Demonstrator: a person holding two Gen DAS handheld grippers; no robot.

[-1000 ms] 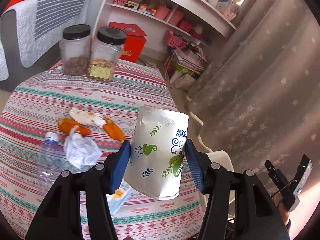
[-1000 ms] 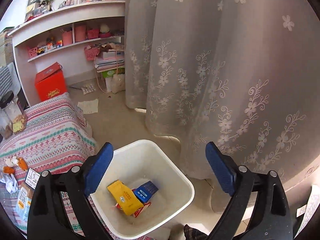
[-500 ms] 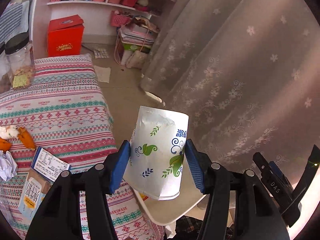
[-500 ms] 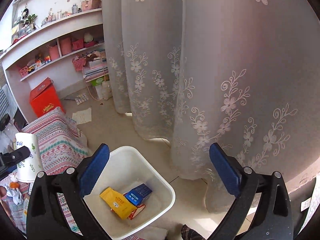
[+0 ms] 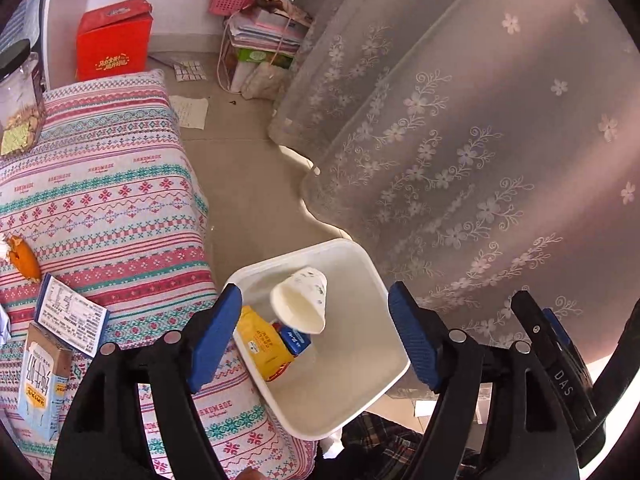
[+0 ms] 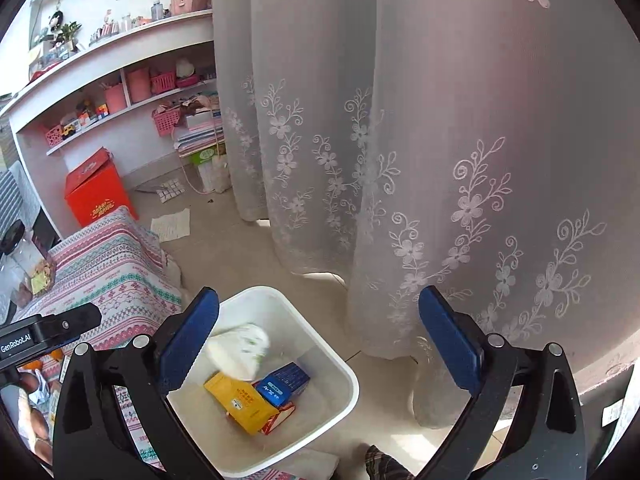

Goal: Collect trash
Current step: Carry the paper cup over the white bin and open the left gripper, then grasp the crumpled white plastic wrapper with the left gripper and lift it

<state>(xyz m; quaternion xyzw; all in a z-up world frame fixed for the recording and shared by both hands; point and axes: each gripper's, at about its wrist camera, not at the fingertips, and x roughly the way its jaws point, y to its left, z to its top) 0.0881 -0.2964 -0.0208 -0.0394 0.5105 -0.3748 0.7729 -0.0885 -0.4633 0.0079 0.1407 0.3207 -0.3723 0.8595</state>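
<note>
Both hand-held grippers hung above the white bin (image 5: 394,380). The left hand-held gripper (image 5: 314,334) had just been opening, its jaws wide apart with nothing between them, and the right hand-held gripper (image 6: 318,344) also stood wide open and empty. The paper cup (image 5: 300,300), blurred, lay loose inside the bin, either falling or just landed. Under the cup in the bin sat a yellow packet (image 5: 264,346) and a blue box (image 5: 295,340). So three pieces looked collected. Beside the bin, on the desk (image 5: 100,208) with its patterned cloth, trash was left: a carton (image 5: 38,392), a printed leaflet (image 5: 70,320) and orange peel (image 5: 24,258). Judged from this, the job was partway done.
</note>
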